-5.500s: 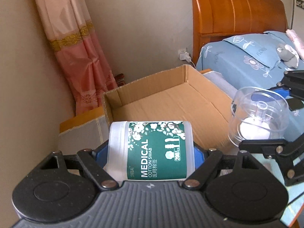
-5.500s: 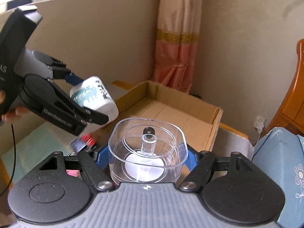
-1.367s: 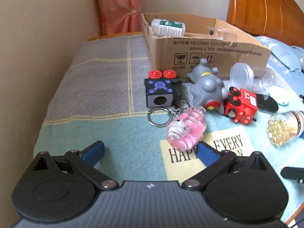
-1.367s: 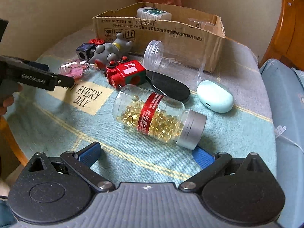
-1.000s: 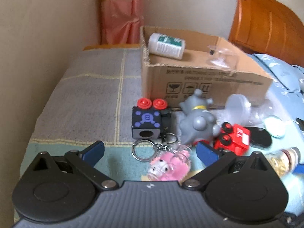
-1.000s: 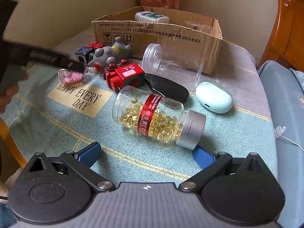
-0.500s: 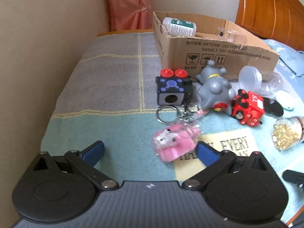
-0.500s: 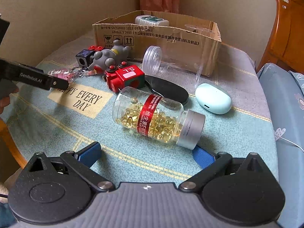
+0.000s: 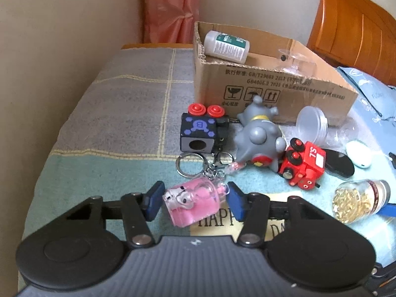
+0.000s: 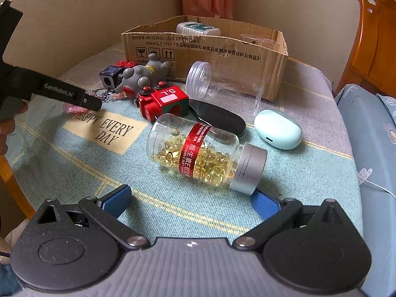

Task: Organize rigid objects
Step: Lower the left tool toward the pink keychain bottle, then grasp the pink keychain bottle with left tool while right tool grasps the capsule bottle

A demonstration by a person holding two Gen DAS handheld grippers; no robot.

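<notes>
The left gripper (image 9: 193,199) has its 2 blue pads set against either side of the pink plastic pig-shaped keychain bottle (image 9: 195,204), which lies tilted on the teal cloth printed "HAPPY EVERY DAY" (image 10: 74,163), its metal rings trailing toward the black cube toy with 2 red buttons (image 9: 201,133). The right gripper (image 10: 190,198) is spread wide and holds nothing; the clear glass bottle of yellow capsules with a red label and silver cap (image 10: 205,153) lies on its side just ahead of it. Behind stands the brown cardboard box (image 9: 272,94), holding a white bottle with a green label (image 9: 226,45) and a clear plastic container (image 9: 295,61).
</notes>
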